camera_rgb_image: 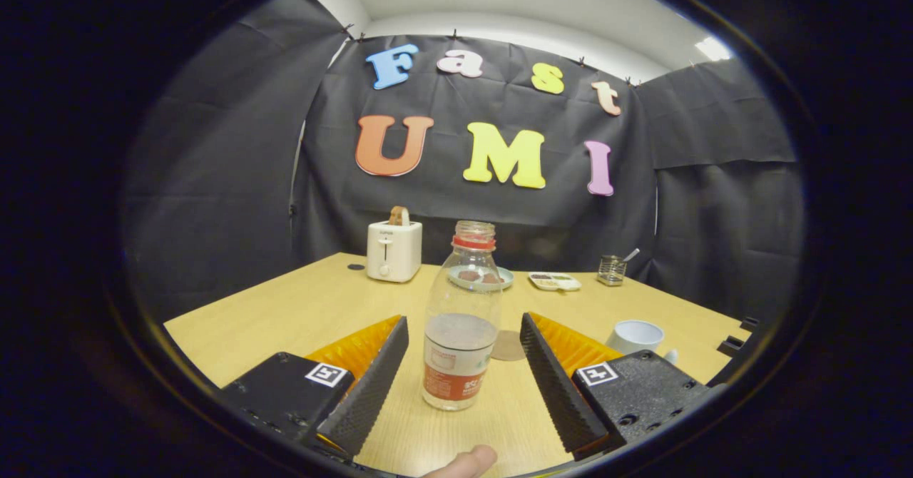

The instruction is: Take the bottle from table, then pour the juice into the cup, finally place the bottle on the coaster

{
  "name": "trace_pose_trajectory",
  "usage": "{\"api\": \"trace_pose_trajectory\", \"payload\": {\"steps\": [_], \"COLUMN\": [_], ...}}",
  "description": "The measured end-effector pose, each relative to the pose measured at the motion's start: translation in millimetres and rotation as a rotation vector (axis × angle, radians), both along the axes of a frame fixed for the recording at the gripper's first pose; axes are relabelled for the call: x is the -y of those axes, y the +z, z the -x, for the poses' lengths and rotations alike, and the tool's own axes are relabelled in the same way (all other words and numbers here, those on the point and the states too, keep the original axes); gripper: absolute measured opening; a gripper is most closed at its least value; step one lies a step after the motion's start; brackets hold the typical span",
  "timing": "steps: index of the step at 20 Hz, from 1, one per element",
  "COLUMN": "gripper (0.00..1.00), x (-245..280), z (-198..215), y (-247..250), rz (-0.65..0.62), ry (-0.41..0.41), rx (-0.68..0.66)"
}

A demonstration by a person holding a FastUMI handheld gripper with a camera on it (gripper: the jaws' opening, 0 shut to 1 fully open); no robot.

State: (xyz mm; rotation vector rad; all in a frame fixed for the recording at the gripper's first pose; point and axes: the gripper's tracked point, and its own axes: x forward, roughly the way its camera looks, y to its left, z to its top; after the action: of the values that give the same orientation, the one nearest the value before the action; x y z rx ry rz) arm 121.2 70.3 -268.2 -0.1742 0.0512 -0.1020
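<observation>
**Bottle stands between the open tongs**

Gripper view: The tongs (463,364) are spread wide at the bottom middle of the frame. The bottle (461,321) stands upright on the table (299,307), right in the gap between the two fingers (374,385). Neither finger touches it. The bottle is clear, has no cap, and has a label low down. A little liquid sits in its lower half.

Just behind the bottle, a bit to the right, lies the round flat coaster (508,346). The cup (635,337) sits at the lower right, beyond the right finger.

Far back in the middle of the frame are a white toaster (393,250) with a slice in it, a plate (499,277) with food, a small tray (554,281), and a glass (612,270) with a spoon in it. A fingertip (463,461) shows at the very bottom.
</observation>
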Motion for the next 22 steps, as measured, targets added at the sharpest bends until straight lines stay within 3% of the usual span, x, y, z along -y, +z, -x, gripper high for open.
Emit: {"api": "trace_pose_trajectory", "payload": {"steps": [10,13,15,22], "gripper": [1.00,0.89,0.81,0.78], "x": [4.4,10.2,4.7,-7.7], "z": [-37.6,-50.8,-49.2,-28.0], "y": [-34.6,-33.1,-30.1,-12.1], "rz": [0.000,-0.003,-0.042,-0.275], "ry": [-0.026,-0.052,-0.021,0.050], "rx": [-0.017,-0.007,-0.013,-0.066]}}
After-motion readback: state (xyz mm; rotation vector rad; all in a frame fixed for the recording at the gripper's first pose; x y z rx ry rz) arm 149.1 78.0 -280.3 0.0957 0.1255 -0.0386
